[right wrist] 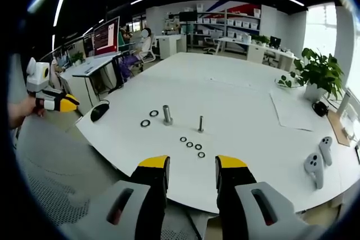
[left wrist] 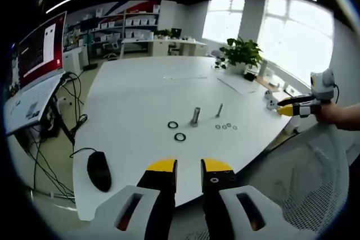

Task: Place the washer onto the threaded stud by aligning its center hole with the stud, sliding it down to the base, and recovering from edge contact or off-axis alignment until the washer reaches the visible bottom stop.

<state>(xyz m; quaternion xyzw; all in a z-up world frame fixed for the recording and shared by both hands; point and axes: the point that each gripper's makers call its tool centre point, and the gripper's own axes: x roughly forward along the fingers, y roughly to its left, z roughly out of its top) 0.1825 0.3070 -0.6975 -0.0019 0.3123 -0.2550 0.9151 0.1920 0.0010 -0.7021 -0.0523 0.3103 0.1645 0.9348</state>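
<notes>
Nothing here can be read. The monitor (left wrist: 40,49) left of the tabletop (left wrist: 140,91) shows pale blocks on red, its lines too blurred to make out. Boxes on the far shelves (right wrist: 236,23) carry no legible labels.

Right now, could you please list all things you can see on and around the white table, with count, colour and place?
round white table: one, white, centre of both views
thick metal stud: one, silver, upright at mid-table
thin threaded stud: one, silver, upright beside the thick one
large black rings: two, black, flat near the thick stud
small washers: four, dark, in a row near the thin stud
black computer mouse: one, black, table edge
white hand controllers: two, white, far side edge
potted green plant: one, green, by the window
sheet of paper: one, white, near the plant
mesh chair back: one, grey, below the table edge
left tool: yellow tips, open
right tool: yellow tips, open
</notes>
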